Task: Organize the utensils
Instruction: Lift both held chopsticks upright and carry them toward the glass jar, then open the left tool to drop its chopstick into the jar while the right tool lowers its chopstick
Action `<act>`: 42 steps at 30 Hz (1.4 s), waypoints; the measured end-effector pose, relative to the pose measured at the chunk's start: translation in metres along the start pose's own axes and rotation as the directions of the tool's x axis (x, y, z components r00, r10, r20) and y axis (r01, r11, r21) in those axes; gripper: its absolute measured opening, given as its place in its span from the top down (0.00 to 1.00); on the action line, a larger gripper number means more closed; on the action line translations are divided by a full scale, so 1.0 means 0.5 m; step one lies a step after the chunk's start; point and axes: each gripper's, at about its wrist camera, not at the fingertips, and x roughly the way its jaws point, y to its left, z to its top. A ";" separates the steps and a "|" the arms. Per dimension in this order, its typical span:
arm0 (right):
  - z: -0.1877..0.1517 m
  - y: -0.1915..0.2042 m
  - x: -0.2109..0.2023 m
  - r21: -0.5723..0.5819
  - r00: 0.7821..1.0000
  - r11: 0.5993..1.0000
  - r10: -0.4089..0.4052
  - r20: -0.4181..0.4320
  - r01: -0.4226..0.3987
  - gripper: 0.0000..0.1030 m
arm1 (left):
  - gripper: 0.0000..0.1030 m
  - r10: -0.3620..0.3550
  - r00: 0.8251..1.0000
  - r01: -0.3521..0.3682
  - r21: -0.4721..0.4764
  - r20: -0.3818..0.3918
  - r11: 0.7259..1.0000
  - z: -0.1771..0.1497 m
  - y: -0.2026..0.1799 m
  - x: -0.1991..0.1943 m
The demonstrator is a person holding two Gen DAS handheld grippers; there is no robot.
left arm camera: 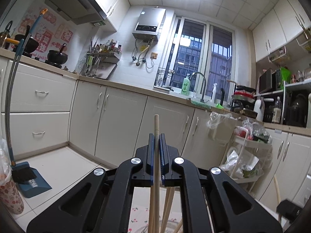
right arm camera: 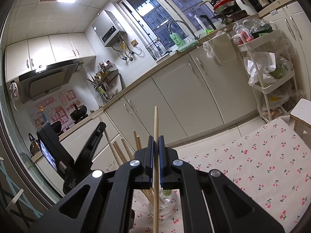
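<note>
Because the left gripper (left arm camera: 156,136) pinches one chopstick (left arm camera: 156,124) upright with only its tip past the narrow jaws, a loose squeeze could let it slide down among the three or so sticks below, above the cherry-print cloth (left arm camera: 136,215); their holder is hardly visible there. In the right view, the right gripper (right arm camera: 156,137) clamps a second chopstick (right arm camera: 155,120) over the glass jar (right arm camera: 167,200) near the cloth's left edge; about five sticks lean inside, and crowding from the left gripper's body (right arm camera: 91,141) beside it could tip the jar.
</note>
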 end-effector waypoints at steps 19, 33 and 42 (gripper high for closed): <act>-0.004 0.004 -0.005 0.010 1.000 1.000 0.007 -0.002 -0.007 0.94 | 0.95 -0.022 0.997 0.023 0.026 -0.070 0.999 -0.010 0.034 -0.023; 0.040 0.068 0.050 -0.042 0.995 0.997 0.062 0.081 -0.059 0.94 | 0.62 -0.008 0.991 0.017 0.069 -0.131 0.997 -0.019 0.082 -0.114; 0.073 0.136 0.175 -0.073 0.985 0.995 0.072 0.157 -0.061 0.94 | 0.56 0.095 0.969 -0.103 -0.022 -0.230 0.994 -0.090 0.168 -0.173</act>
